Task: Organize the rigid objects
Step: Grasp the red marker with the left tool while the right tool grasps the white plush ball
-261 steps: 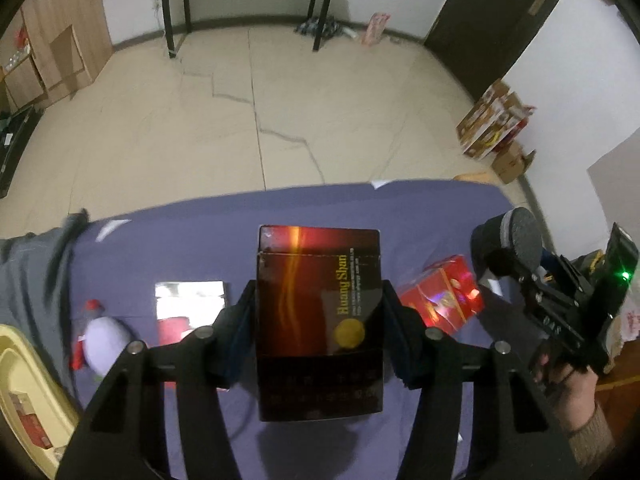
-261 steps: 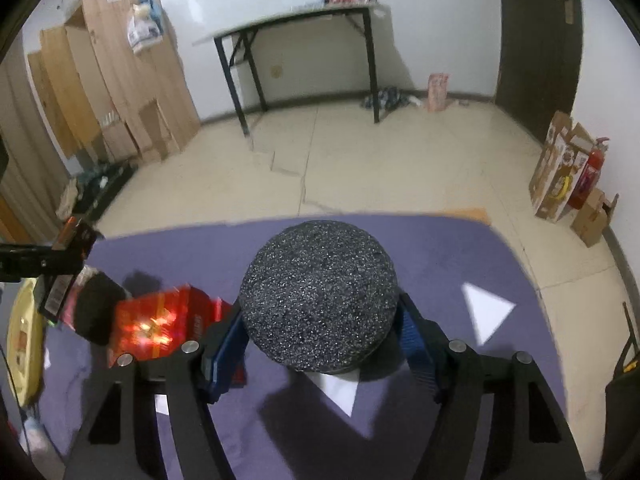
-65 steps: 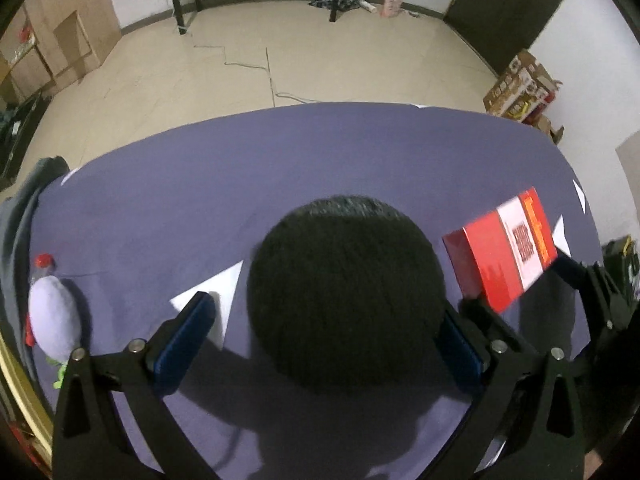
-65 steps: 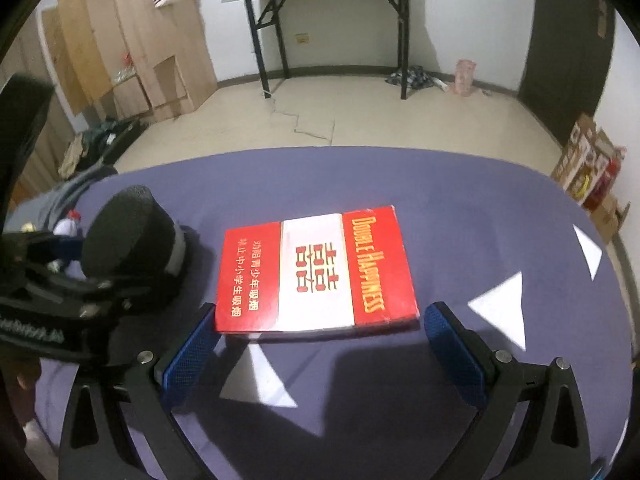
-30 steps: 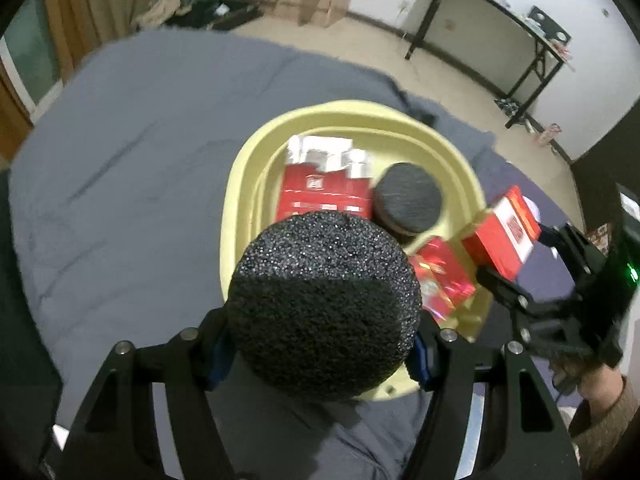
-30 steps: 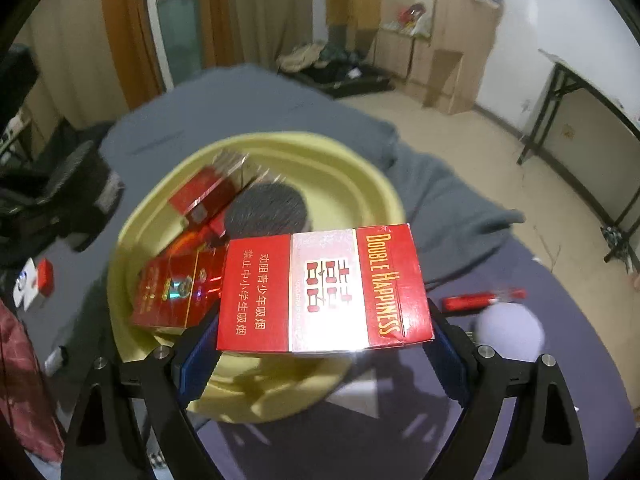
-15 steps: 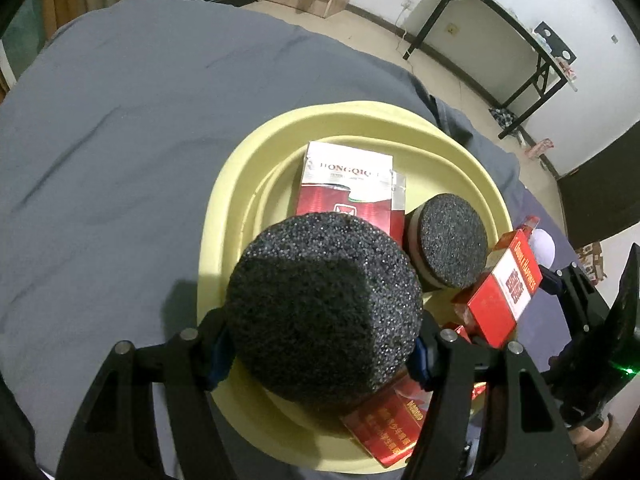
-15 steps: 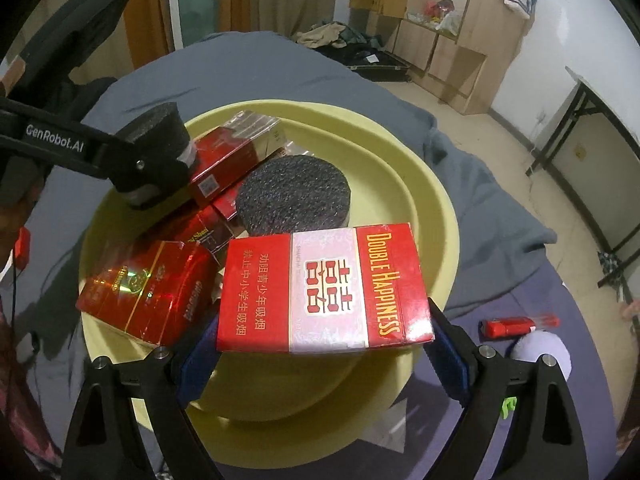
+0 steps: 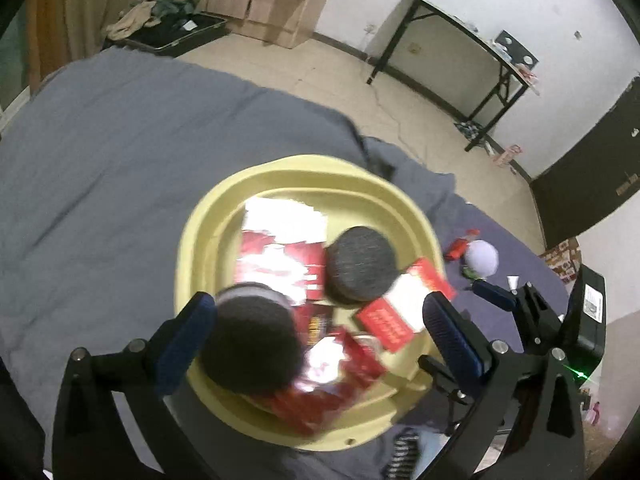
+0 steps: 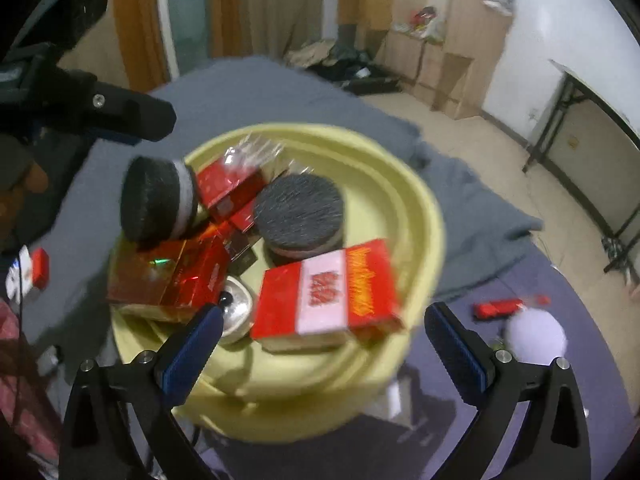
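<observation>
A yellow basin holds several red boxes and a black foam disc. My left gripper hangs over the basin with its jaws opening. A second black disc is blurred between them, close by the left finger, free of the pads. My right gripper is also opening above the basin's near rim. The red and white box lies tilted and blurred just beyond its fingers, not gripped.
The basin rests on a grey blanket. On the purple cloth beside it lie a white round toy and a red stick-like thing. A small shiny object sits in the basin. A black table stands at the wall.
Both grippers have spread wide. The black disc has left the left jaws and the red and white box has left the right jaws, both dropping toward the basin. The left gripper has risen.
</observation>
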Tool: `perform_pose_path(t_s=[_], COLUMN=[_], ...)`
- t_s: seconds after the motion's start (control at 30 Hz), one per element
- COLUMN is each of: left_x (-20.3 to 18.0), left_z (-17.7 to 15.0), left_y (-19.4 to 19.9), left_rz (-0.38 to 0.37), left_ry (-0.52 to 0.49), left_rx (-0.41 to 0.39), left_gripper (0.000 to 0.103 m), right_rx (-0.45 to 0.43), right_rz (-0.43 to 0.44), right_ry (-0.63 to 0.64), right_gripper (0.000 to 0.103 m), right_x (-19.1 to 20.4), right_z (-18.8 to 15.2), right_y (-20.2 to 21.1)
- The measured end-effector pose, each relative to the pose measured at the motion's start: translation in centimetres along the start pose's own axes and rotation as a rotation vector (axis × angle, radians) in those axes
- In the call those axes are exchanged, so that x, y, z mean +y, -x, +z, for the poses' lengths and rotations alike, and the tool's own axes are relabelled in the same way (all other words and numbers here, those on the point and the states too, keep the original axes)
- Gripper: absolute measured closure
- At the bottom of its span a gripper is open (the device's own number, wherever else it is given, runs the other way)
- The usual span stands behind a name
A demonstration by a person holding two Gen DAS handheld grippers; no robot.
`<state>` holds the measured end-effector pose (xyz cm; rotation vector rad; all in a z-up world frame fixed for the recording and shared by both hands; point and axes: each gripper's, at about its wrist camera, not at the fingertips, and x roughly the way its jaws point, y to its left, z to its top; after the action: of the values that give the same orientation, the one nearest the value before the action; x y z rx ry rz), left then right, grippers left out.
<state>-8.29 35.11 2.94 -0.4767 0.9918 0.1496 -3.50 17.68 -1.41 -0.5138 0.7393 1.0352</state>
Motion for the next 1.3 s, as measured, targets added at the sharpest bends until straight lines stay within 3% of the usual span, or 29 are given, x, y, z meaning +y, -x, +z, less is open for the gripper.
perform_pose_path(t_s=[0.13,0.2,0.27,0.37,0.57,0.7,0.77,0.8,0.93,1.1,1.23,1.3], left_x=[-3.6,-5.3,-6.9,-9.6,-12.2,-14.8,-16.3,-17.3,-20.5,-23.9,-24.2,-24.1], left_z=[0.8,1.1,1.3,1.5,1.6,1.9,2.0,2.1,2.2,2.0,2.2,2.7], left_y=[-0.3,-0.8,-1.5,-2.7,-4.5,-7.0,-8.5,-9.8,-14.1,-19.9,-23.4,-23.7], left_rz=[-0.022,-0.012,-0.012,-0.002,0.006,0.021,0.027,0.023,0.049,0.076,0.088,0.076], left_ry=[-0.074,-0.109,-0.146,-0.243,-0.292,-0.373,-0.408,-0.432,-0.497,-0.557,-0.516,-0.488], left_rx=[0.018,0.034,0.059,0.087,0.119,0.152,0.173,0.191,0.256,0.310,0.381,0.358], left_gripper=[0.000,0.000,0.000,0.000,0.000,0.000,0.000,0.000,0.000,0.003,0.028,0.028], right_rx=[-0.098,-0.119,-0.073,-0.029,0.030,0.105,0.088,0.075,0.023,-0.003,-0.021,-0.032], right_rz=[-0.047,-0.140,-0.219,-0.230,-0.195,-0.225,-0.215,-0.216,-0.224,-0.271,-0.308,-0.308], right_ry=[-0.109,-0.198,-0.325,-0.411,-0.337,-0.317,-0.298,-0.293,-0.327,-0.427,-0.486,-0.495], right_gripper=[0.000,0.000,0.000,0.000,0.006,0.017,0.031,0.044,0.054,0.055,0.055,0.055], right_x=[-3.8,-7.5,-11.6,-14.9,-14.9,-15.9,-16.4,-16.5,-17.9,-21.8,-23.8,-24.1], right_z=[-2.2,-4.0,-5.6,-6.6,-5.7,-5.8,-5.9,-6.1,-8.3,-13.7,-17.7,-19.2], right_y=[3.7,4.9,4.7,3.8,0.2,-2.7,-2.6,-2.3,-0.2,3.7,6.9,7.6])
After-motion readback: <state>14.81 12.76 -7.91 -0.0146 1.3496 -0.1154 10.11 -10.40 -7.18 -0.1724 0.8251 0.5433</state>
